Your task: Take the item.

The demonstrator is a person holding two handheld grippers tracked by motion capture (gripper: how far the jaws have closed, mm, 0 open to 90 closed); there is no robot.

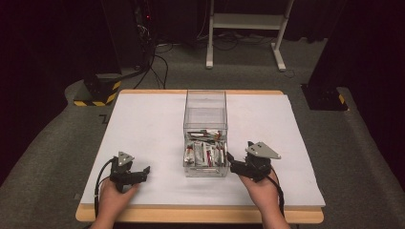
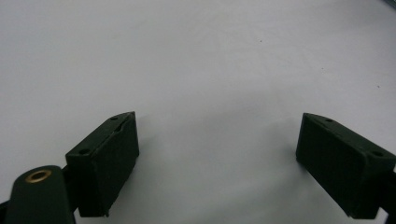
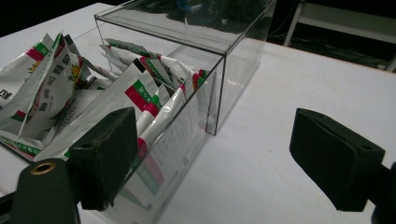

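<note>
Desk (image 1: 143,129) — flat white matte top with a pale wooden edge at front and back. At its centre stands a clear plastic box (image 1: 205,102), rectangular and hard-walled, its front part open on top and its rear part under a clear lid. In the open part lie foil sachets (image 1: 204,153), crinkled, silver-white with red and green print, loosely heaped and leaning on each other.

Right gripper (image 1: 237,162) — black, blocky jaws spread wide, nothing between them; it sits just beside the box's near right corner. In the right gripper view the left jaw overlaps the clear wall, sachets (image 3: 51,88) behind it; whether it touches, cannot tell.

Left gripper (image 1: 142,172) — well left of the box, low over bare desk surface (image 2: 196,70), jaws released and wide apart, holding nothing.
</note>
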